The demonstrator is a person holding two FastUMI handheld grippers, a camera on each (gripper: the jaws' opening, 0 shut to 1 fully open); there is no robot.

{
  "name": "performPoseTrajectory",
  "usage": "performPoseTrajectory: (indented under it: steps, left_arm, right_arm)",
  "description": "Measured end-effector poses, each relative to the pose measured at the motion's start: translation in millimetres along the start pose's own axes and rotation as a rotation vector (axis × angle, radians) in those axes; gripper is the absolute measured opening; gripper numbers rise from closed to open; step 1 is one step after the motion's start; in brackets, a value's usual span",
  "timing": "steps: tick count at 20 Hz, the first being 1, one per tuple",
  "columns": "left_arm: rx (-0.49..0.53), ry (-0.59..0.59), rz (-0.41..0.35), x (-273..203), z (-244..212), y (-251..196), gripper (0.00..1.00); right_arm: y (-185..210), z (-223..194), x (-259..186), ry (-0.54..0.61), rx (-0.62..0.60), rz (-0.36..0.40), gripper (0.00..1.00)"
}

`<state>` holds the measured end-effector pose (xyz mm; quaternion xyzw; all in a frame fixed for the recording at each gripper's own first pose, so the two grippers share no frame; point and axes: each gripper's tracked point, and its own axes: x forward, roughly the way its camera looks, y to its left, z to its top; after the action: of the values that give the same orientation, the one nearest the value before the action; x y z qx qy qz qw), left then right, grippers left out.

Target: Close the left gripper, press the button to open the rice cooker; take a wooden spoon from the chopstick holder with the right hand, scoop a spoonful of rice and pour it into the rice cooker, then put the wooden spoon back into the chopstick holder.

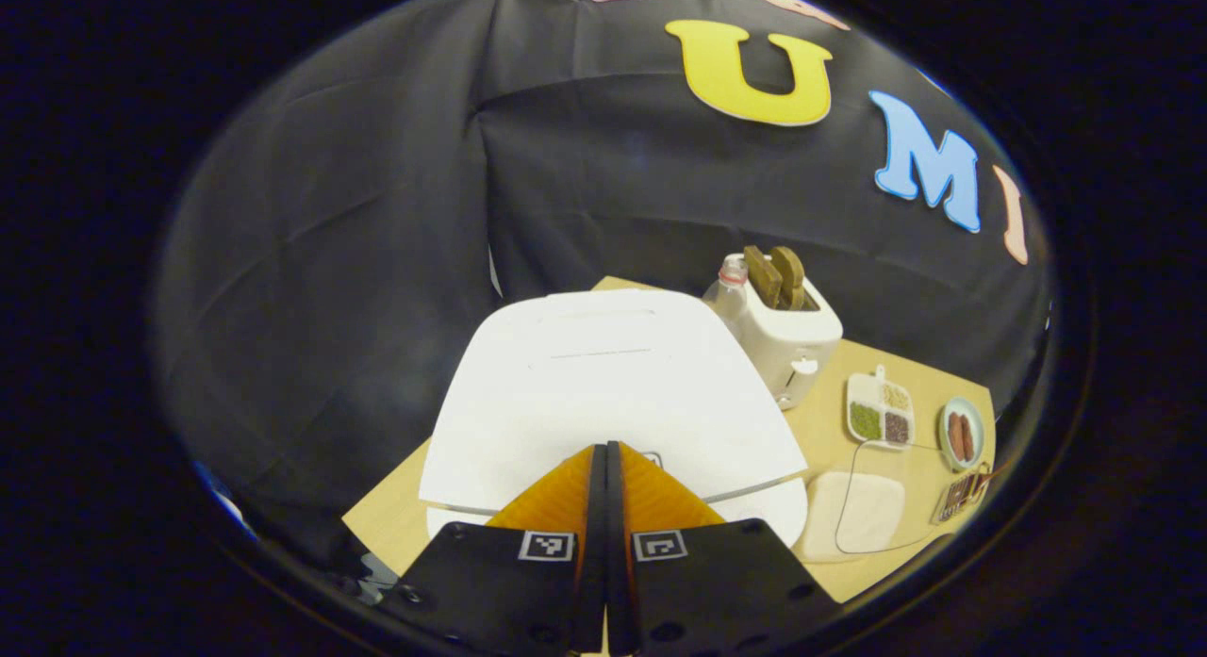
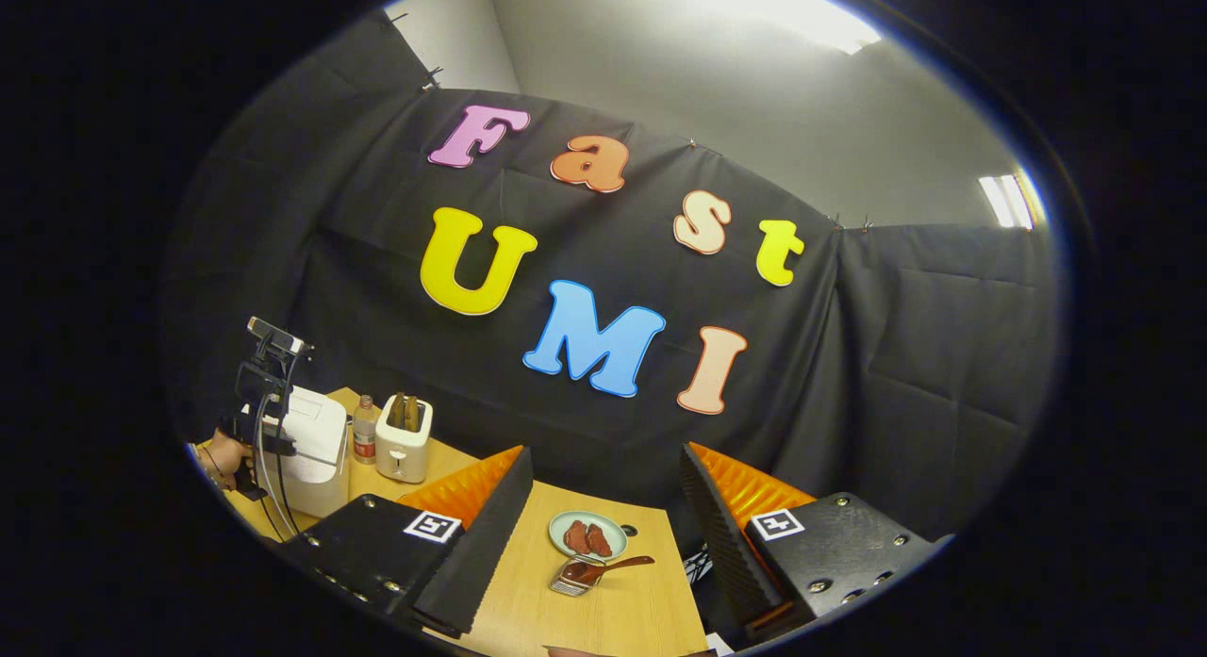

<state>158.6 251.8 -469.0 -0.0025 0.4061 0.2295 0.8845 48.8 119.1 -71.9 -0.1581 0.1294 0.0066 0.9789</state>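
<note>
The white rice cooker (image 1: 603, 384) has its lid down, right under my left gripper (image 1: 605, 450). That gripper is shut, its fingers pressed together with nothing between them, and the tips sit at the front edge of the lid; the button is mostly hidden behind them. A clear container of white rice (image 1: 853, 514) stands to the cooker's right. My right gripper (image 2: 605, 464) is open and holds nothing, hovering above the table. Below it, the wooden spoon (image 2: 622, 565) rests in the chopstick holder (image 2: 570, 582). The rice cooker (image 2: 311, 450) stands far left in the right gripper view.
Behind the cooker stand a white toaster (image 1: 787, 346) with two slices and a bottle (image 1: 731, 289). A divided dish of grains (image 1: 879, 410) and a plate of sausages (image 1: 962, 435) lie to the right. A hand (image 2: 222, 454) holds the left gripper by the cooker.
</note>
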Motion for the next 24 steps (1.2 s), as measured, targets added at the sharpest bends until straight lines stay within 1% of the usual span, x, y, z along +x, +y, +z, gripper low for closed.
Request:
performPoseTrajectory:
  steps: [3, 6, 8, 11, 16, 20, 24]
  left_arm:
    - [0.023, -0.154, 0.023, -21, 37, 5, 0.09]
    - [0.017, -0.266, 0.028, -40, 71, 5, 0.09]
    - [-0.011, -0.273, -0.005, -51, 74, 2, 0.09]
    - [-0.023, -0.264, 0.003, -60, 75, 12, 0.08]
    - [-0.010, -0.314, -0.016, -87, 87, 17, 0.08]
    - [-0.012, -0.349, -0.041, -113, 96, 18, 0.09]
    - [-0.045, -0.392, -0.103, -146, 107, 14, 0.10]
  right_arm:
    - [-2, -7, -6, 0.015, 0.027, 0.006, 0.96]
    - [-8, -7, -12, 0.010, 0.036, -0.005, 0.96]
    - [-12, -8, -16, 0.007, 0.044, -0.011, 0.96]
    - [-16, -12, -23, 0.008, 0.067, -0.020, 0.96]
    - [-24, -18, -33, 0.011, 0.106, -0.034, 0.96]
    - [-29, -22, -33, 0.016, 0.148, -0.041, 0.96]
    - [-37, -41, -22, 0.039, 0.185, -0.059, 0.96]
